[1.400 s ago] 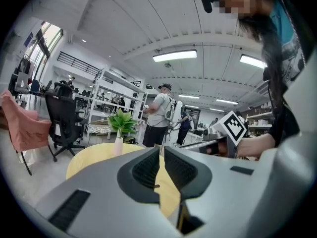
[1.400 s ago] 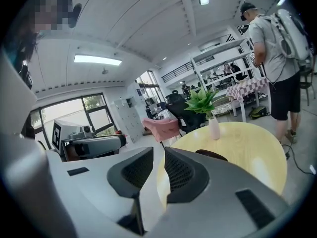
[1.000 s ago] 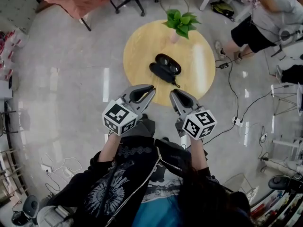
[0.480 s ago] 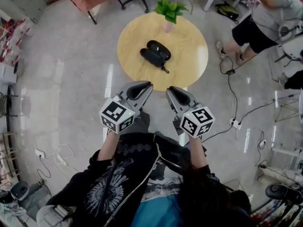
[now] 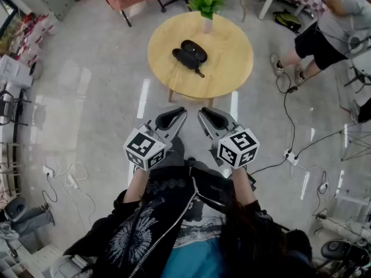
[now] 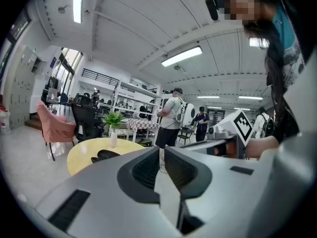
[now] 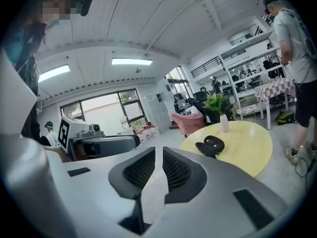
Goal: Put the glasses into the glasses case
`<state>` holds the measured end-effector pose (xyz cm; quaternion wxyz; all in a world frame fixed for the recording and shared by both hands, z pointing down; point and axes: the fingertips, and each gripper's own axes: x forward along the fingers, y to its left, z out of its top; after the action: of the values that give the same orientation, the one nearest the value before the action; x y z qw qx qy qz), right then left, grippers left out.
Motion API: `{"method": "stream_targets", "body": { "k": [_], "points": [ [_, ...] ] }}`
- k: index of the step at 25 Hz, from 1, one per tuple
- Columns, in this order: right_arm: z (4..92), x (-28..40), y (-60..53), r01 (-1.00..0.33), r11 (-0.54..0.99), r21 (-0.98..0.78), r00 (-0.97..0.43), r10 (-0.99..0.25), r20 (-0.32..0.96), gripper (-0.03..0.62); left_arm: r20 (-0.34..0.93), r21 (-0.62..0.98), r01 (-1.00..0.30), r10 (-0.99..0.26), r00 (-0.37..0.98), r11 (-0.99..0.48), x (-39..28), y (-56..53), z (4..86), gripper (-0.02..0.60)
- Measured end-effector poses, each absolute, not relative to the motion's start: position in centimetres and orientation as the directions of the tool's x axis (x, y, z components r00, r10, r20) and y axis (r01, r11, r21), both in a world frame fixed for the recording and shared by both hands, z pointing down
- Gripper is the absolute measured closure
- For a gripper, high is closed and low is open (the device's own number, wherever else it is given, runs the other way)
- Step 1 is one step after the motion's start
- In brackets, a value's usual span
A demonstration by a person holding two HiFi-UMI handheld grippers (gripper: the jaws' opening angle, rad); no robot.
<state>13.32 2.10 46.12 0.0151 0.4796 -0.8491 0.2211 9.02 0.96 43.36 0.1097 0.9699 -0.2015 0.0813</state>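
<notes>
Grey jaws are being held nearly together on the left gripper and the right gripper, with only a thin slit showing and nothing being gripped or touched. Both are being carried over the floor, well short of the round wooden table. Farther out, mid-table, the black glasses case is lying open. The glasses are probably the long dark piece against it, too small to confirm. They are being judged light, thin and fragile, with slippery lenses, so a gentle grip on the frame is being advised.
</notes>
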Motion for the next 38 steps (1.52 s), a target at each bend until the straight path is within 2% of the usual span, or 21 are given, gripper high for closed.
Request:
{"method": "stream_targets", "body": {
  "k": [10, 38],
  "points": [
    [46.2, 10.0, 4.4, -0.792, 0.494, -0.359, -0.588, -0.775, 0.232, 0.53, 0.205, 0.167, -0.456, -0.421, 0.883, -0.874, 6.0, 3.7, 43.2, 0.546],
    [45.0, -2.7, 9.0, -0.843, 0.425, -0.329, -0.508, -0.831, 0.226, 0.534, 0.189, 0.163, -0.369, -0.338, 0.922, -0.915, -6.5, 8.1, 42.4, 0.546]
  ]
}}
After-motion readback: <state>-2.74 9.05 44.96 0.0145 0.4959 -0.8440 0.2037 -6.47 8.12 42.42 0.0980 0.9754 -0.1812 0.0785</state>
